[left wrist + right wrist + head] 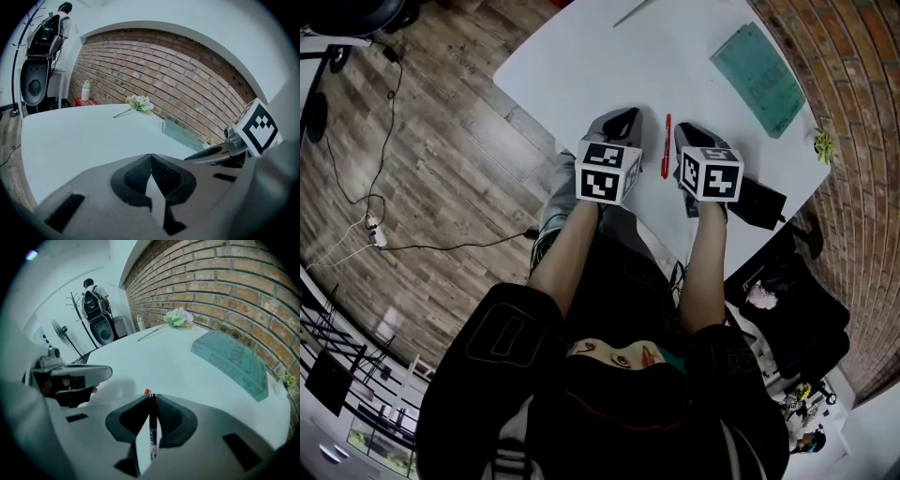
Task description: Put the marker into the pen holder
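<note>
A slim red marker (666, 145) lies on the white table (581, 56) between my two grippers, pointing away from me. My right gripper (696, 139) sits just right of it, low over the table. In the right gripper view a dark, thin marker barrel (152, 427) with pale print runs lengthwise between the jaws, and the right gripper (152, 396) is shut on it. A red tip (146, 391) pokes out just past the jaw tips. My left gripper (619, 124) (150, 156) is shut with nothing between its jaws. No pen holder shows in any view.
A teal book (761, 77) (232, 363) (180, 134) lies at the far right by the brick wall (225, 282). A flower sprig (139, 103) (177, 318) rests at the table's far end. A black box (761, 202) sits at the near right edge.
</note>
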Demonstrator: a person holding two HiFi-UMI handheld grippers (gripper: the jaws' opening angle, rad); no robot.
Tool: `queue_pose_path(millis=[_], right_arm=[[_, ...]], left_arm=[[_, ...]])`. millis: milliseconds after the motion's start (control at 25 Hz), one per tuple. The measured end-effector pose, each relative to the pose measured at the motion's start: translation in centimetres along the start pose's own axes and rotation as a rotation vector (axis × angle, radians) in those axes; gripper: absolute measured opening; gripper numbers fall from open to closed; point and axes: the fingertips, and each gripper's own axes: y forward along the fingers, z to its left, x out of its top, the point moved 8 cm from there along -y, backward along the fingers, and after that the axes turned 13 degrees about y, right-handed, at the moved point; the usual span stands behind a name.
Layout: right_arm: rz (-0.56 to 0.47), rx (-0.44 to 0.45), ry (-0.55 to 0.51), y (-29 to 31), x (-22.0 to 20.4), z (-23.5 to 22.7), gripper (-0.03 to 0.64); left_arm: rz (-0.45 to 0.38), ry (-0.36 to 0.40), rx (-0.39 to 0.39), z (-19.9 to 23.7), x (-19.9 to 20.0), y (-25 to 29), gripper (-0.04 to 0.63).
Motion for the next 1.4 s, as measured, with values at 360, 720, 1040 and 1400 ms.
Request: queue_pose_path(millis=[360, 720, 1040, 1400], right_arm=[[-0.164, -0.008, 0.047, -4.3, -0.5, -0.8, 0.051], [-0.331, 0.018, 0.109, -9.0, -1.9, -2.6, 0.044], [-0.425, 0.023, 0.132, -12.7, -2.7, -3.6, 0.044], [-0.530, 0.042, 0.165, -16.4, -3.4, -4.8, 0.043]], left_arm=[[-0.035, 0.032, -0.028, -3.2, 0.5, -0.6, 0.009], [-0.071, 0.052, -0.046, -6.8, 0.7, -1.5, 0.009], [-0.117, 0.082, -0.062, -9.2, 1.5, -2.6, 0.009], [-0.166, 0.126, -0.078, -11.7, 3.1, -3.6, 0.009]])
